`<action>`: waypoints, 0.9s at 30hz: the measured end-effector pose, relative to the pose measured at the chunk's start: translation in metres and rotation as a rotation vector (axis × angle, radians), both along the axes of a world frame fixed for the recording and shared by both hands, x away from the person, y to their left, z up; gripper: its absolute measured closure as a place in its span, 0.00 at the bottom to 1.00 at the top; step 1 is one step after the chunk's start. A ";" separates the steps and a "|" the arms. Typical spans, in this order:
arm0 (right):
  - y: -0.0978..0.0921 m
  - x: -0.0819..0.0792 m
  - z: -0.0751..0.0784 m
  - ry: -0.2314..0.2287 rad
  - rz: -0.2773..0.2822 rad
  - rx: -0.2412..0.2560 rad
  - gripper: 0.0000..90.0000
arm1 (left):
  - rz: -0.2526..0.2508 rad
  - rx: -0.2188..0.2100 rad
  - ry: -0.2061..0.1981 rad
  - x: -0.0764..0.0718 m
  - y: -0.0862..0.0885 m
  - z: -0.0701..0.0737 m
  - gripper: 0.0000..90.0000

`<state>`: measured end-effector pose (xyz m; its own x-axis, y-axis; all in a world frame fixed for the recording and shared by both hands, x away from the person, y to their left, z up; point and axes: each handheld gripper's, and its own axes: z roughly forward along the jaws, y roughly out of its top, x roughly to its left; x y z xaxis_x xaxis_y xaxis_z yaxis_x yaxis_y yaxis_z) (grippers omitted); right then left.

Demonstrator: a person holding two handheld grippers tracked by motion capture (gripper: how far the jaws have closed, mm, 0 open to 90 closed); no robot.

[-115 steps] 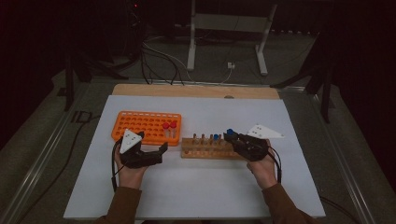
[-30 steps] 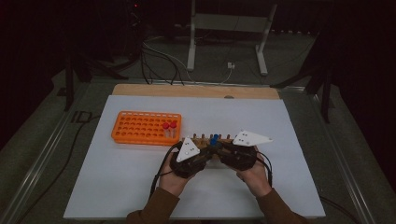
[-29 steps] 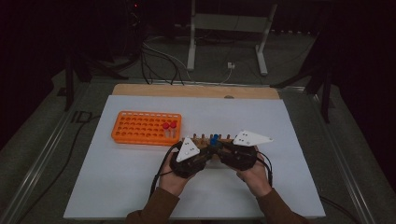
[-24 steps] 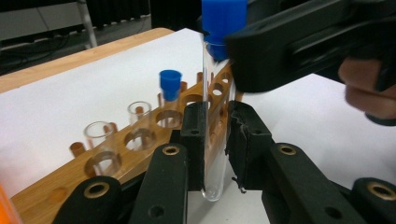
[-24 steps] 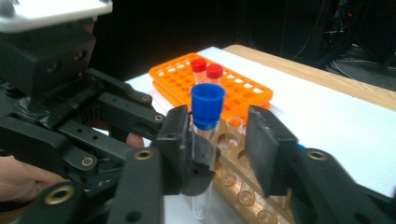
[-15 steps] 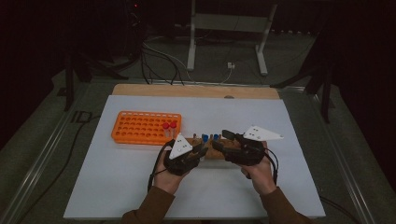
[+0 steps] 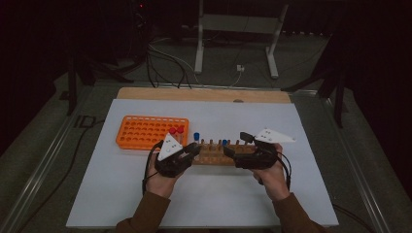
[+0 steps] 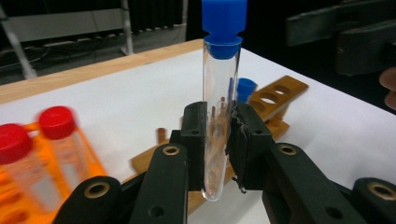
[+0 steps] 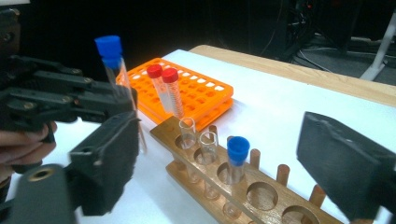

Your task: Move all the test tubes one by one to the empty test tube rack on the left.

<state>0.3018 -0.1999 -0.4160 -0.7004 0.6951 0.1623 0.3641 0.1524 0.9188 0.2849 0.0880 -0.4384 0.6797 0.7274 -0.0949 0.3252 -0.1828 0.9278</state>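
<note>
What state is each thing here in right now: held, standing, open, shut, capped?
Left gripper: shut on the blue-capped tube.
Blue-capped tube: capped, upright, lifted between the fingers.
Right gripper: open, holding nothing.
Wooden rack: holds two uncapped tubes and one capped blue.
Orange rack: two red-capped tubes standing in it.

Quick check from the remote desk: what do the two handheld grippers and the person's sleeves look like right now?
Both are black. The left gripper and the right gripper each carry a pale three-cornered plate on top and trail a black cable. The left gripper's jaws show brass-coloured pivot rings and blocky black pads. The person's sleeves are brown.
</note>
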 end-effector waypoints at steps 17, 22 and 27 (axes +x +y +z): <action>-0.002 0.002 0.000 0.006 -0.030 -0.029 0.01 | 0.134 -0.009 -0.029 0.007 0.042 0.005 0.86; -0.001 0.002 -0.001 0.008 -0.029 -0.028 0.01 | 0.184 0.006 -0.040 0.012 0.051 0.004 0.86; 0.002 0.001 -0.002 0.008 -0.022 -0.038 0.01 | 0.227 0.013 -0.047 0.016 0.057 0.000 0.86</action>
<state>0.3031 -0.1978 -0.4183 -0.6839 0.7158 0.1408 0.3747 0.1791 0.9097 0.3010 0.1455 -0.4383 0.5023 0.8629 -0.0562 0.3155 -0.1224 0.9410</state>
